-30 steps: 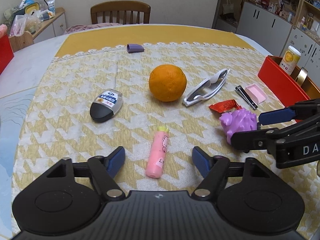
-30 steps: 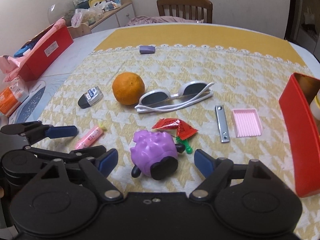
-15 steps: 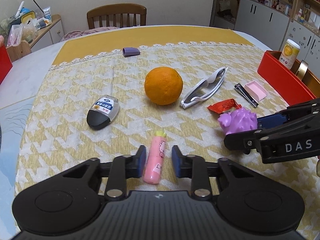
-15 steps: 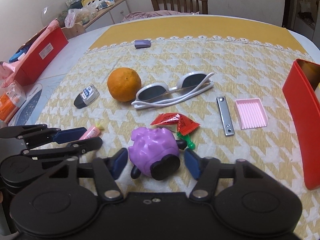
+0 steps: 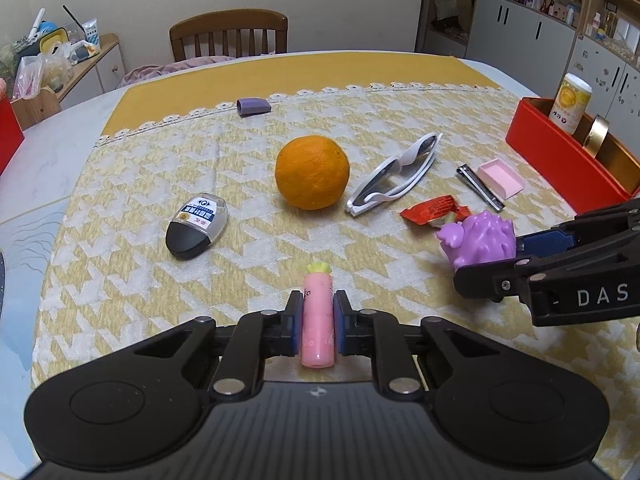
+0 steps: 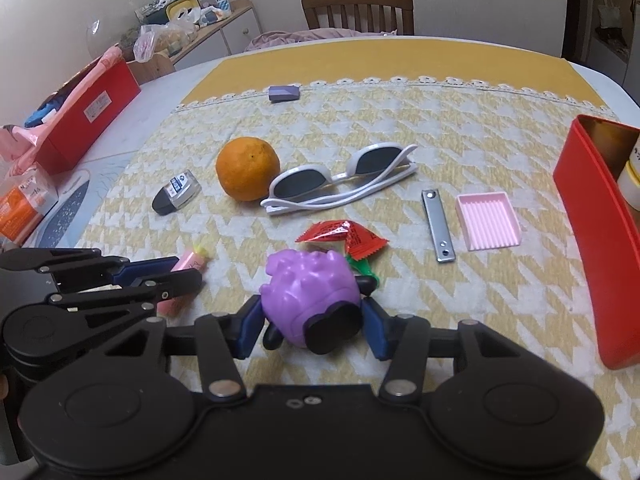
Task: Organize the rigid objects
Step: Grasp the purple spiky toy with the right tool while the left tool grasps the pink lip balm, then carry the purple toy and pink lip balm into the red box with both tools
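- Pink tube [image 5: 317,318] with yellow cap, lying on the houndstooth tablecloth [image 5: 248,152] near the tabletop's near edge; left gripper [image 5: 316,326] pads clamped on both its sides, jaws just closed onto it.
- Purple spiky toy [image 6: 310,292] sits between the right gripper [image 6: 312,328] fingers near the near edge; jaws have just been closing, blue pads [image 6: 250,326] against its flanks, gripping it.
- Orange [image 5: 312,172] mid-cloth; white sunglasses [image 6: 340,188] just beside it, folded, toward the right edge.
- Black-and-clear small case [image 5: 198,226] with blue label, left of the orange, apart from it.
- Red snack wrapper [image 6: 344,236] touching the far side of the purple toy.
- Nail clipper [image 6: 438,226] and pink ridged tray [image 6: 488,220] side by side, near the right edge.
- Red box [image 6: 592,248] at the right edge, a white jar [image 5: 570,102] standing inside.
- Purple eraser-like block [image 5: 252,106] at the cloth's far lace border.
- Wooden chair [image 5: 228,36] behind the far edge.
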`<move>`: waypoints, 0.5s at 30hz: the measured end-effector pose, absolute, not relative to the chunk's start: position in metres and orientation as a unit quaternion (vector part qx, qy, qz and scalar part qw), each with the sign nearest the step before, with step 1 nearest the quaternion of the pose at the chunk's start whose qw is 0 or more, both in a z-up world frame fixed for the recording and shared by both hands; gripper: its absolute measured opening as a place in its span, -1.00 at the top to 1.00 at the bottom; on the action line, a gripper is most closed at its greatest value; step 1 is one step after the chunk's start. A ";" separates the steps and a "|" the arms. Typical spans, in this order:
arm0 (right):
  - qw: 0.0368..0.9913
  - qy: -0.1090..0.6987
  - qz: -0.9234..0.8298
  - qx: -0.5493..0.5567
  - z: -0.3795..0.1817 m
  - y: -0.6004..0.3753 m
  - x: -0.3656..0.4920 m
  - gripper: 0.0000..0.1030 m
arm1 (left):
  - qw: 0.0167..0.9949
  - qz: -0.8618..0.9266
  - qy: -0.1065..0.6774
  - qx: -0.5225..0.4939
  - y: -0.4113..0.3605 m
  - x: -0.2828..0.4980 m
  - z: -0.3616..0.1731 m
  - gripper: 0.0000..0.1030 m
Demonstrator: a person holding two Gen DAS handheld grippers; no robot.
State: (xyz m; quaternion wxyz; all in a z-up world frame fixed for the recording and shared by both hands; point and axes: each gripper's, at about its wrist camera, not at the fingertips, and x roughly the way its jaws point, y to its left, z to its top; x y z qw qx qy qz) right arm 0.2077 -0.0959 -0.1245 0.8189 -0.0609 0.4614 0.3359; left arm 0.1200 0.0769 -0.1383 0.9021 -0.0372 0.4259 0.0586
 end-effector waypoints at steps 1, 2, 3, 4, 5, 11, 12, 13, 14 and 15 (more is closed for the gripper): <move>0.819 0.461 0.335 -0.062 -0.123 -0.098 0.207 0.01 | 0.902 0.058 0.426 -0.041 0.076 0.119 -0.137 0.70; 0.820 0.459 0.335 -0.062 -0.121 -0.101 0.206 0.01 | 0.902 0.057 0.426 -0.045 0.076 0.119 -0.135 0.70; 0.821 0.457 0.336 -0.062 -0.119 -0.104 0.205 0.01 | 0.902 0.057 0.426 -0.048 0.075 0.118 -0.133 0.70; 0.822 0.455 0.337 -0.063 -0.116 -0.107 0.204 0.01 | 0.902 0.056 0.426 -0.051 0.074 0.117 -0.130 0.70; 0.823 0.452 0.337 -0.064 -0.114 -0.110 0.203 0.01 | 0.902 0.055 0.425 -0.052 0.073 0.117 -0.127 0.70; 0.832 0.441 0.332 -0.056 -0.095 -0.134 0.202 0.01 | 0.903 0.045 0.420 -0.077 0.063 0.116 -0.109 0.70; 0.834 0.438 0.332 -0.053 -0.092 -0.139 0.202 0.01 | 0.904 0.043 0.418 -0.080 0.060 0.116 -0.106 0.70; 0.835 0.435 0.332 -0.051 -0.089 -0.143 0.202 0.01 | 0.904 0.040 0.416 -0.083 0.057 0.116 -0.102 0.70; 0.837 0.432 0.333 -0.051 -0.085 -0.147 0.202 0.01 | 0.905 0.038 0.414 -0.085 0.054 0.117 -0.098 0.70; 0.838 0.429 0.332 -0.051 -0.082 -0.152 0.201 0.01 | 0.906 0.035 0.412 -0.086 0.050 0.118 -0.093 0.70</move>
